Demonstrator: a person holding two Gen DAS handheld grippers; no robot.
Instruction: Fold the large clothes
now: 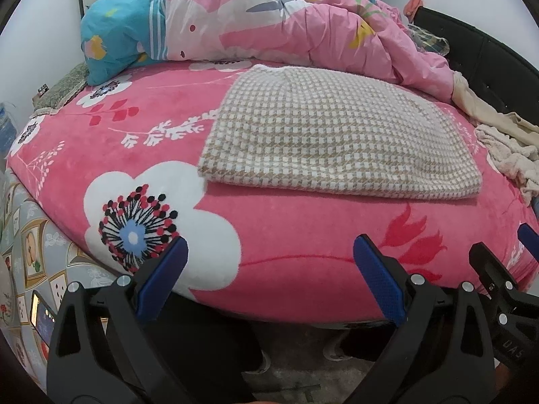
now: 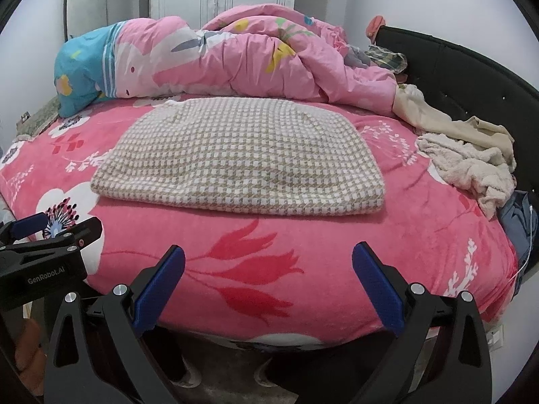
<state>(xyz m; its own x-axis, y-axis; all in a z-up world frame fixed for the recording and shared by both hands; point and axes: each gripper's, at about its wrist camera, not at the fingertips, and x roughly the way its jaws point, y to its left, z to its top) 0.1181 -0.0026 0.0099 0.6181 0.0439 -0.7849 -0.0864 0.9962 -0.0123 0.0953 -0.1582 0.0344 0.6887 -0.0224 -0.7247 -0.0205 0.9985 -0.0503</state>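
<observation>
We hold both claws back from the near edge of the bed (image 2: 303, 235), above the floor. Our left claw (image 1: 269, 269) is released, its blue pads spread wide with nothing between them. Our right claw (image 2: 269, 279) is likewise released and empty. In the right wrist view the left claw shows at the left edge; in the left wrist view the right claw shows at the right edge, so the two hang side by side.

The checked garment (image 1: 337, 134) lies folded into a flat rectangle on the pink flowered bedspread (image 1: 286, 229), in the middle of the bed, well apart from both claws. Behind it a pink quilt (image 2: 235, 64) is bunched up. To the right, near the dark headboard (image 2: 471, 74), a heap of cream clothes (image 2: 471, 165) lies crumpled.
</observation>
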